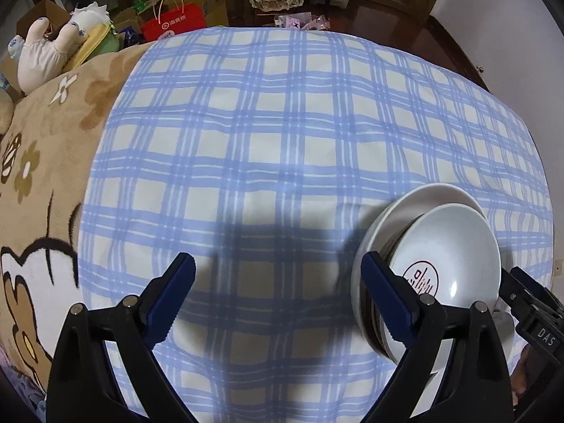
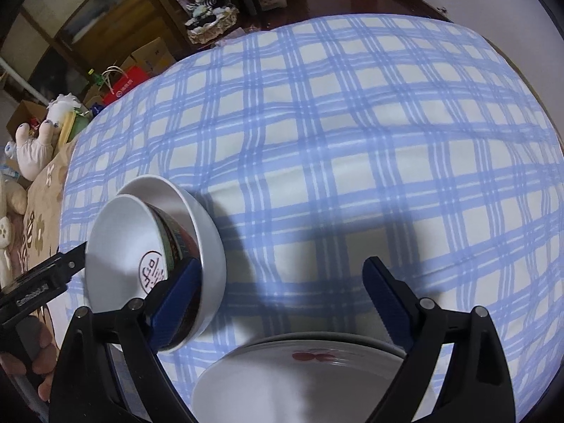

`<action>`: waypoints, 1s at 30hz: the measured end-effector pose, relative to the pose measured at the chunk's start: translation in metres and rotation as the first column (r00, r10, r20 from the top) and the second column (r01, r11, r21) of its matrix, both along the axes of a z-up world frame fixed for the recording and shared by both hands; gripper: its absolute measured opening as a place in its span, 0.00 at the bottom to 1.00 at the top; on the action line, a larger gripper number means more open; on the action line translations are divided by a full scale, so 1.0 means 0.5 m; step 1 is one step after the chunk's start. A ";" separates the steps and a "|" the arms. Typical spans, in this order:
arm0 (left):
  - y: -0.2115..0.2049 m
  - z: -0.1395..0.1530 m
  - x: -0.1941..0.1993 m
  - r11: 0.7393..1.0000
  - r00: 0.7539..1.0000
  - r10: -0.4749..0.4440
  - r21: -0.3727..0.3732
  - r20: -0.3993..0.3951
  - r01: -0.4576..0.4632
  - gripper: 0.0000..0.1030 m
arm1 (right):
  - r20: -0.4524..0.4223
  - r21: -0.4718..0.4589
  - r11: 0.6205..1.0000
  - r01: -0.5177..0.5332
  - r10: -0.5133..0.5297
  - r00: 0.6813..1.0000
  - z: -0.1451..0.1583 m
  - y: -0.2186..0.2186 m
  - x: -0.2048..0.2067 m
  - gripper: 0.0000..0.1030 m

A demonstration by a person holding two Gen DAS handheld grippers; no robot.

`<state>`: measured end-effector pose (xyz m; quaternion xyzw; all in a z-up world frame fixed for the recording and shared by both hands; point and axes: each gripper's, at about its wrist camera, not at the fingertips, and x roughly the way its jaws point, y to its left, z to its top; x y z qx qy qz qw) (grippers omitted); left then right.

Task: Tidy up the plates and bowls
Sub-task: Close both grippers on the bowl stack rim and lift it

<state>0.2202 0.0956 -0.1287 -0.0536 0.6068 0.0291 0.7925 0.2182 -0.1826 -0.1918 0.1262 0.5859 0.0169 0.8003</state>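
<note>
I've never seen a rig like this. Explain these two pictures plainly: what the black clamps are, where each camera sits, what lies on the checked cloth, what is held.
There is no robot here: a person holds a black two-finger gripper in each hand. Each picture comes from a fisheye camera on one gripper, looking forward along its fingers. The first shows the left gripper, the second the right gripper. On the blue-and-white checked cloth lie two nested white bowls, the inner one with a round red emblem, and a stack of white plates with a red mark. Both sets of jaws stand open, and nothing is held.
</note>
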 end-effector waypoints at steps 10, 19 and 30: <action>0.003 -0.005 0.001 0.977 0.999 -0.031 -0.210 -0.012 0.027 0.44 | -0.006 0.183 0.983 -0.017 0.018 1.000 -0.015 0.004 -0.009 0.44; -0.015 -0.006 0.002 0.956 0.998 -0.068 -0.285 0.010 0.068 0.16 | 0.059 0.167 0.984 -0.057 0.048 0.997 -0.004 0.027 -0.017 0.24; -0.035 -0.011 0.007 0.966 0.995 -0.098 -0.237 0.017 0.099 0.16 | 0.101 0.123 0.991 -0.057 0.045 0.994 -0.002 0.042 -0.023 0.20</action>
